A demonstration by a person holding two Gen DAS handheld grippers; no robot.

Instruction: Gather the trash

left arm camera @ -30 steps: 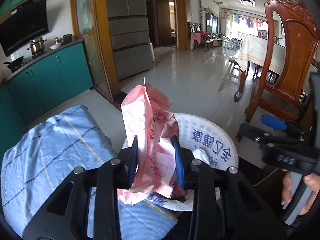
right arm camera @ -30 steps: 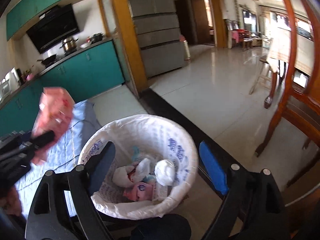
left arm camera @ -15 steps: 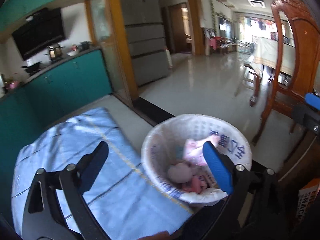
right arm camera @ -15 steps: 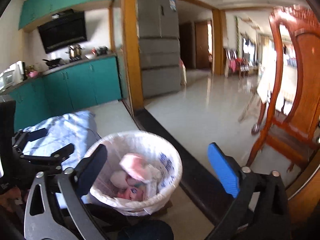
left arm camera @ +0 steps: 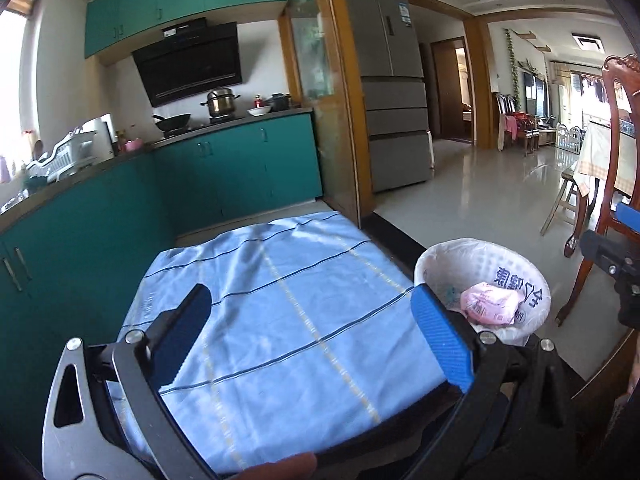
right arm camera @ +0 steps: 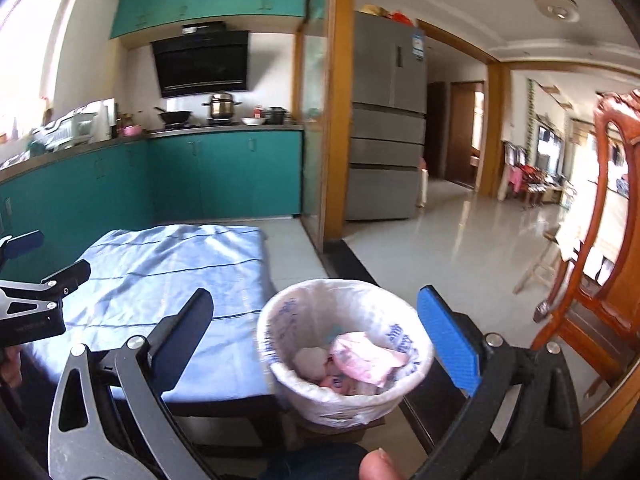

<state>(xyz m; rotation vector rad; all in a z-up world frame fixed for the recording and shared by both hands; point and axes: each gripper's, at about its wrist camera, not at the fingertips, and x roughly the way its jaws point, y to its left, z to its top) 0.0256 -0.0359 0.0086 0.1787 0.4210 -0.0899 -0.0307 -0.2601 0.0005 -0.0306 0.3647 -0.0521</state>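
Currently, in the left wrist view, the left claw [left arm camera: 312, 328] is spread wide and grips nothing, poised above the blue checked cloth [left arm camera: 280, 300] that covers the counter [left arm camera: 384, 446]. Off the counter's right edge stands the waste bin [left arm camera: 482, 292], lined with a white printed bag; a pink wrapper [left arm camera: 490, 308] lies on top of its contents. No loose trash shows on the cloth in this view. At the right border part of the right claw [left arm camera: 616, 248] appears.

In the right wrist view, the right claw [right arm camera: 316, 336] is likewise spread and holds nothing, aimed down toward the waste bin [right arm camera: 344, 356], just beyond the counter's near right corner. Inside lie the pink wrapper [right arm camera: 368, 356] and a crumpled white wad [right arm camera: 310, 360]. The left claw [right arm camera: 44, 276] hangs over the cloth's left edge.

Judged from this, a drop into the bin is complete. The next move calls for finding any remaining trash; none is visible on the cloth, so the task may be near its end.
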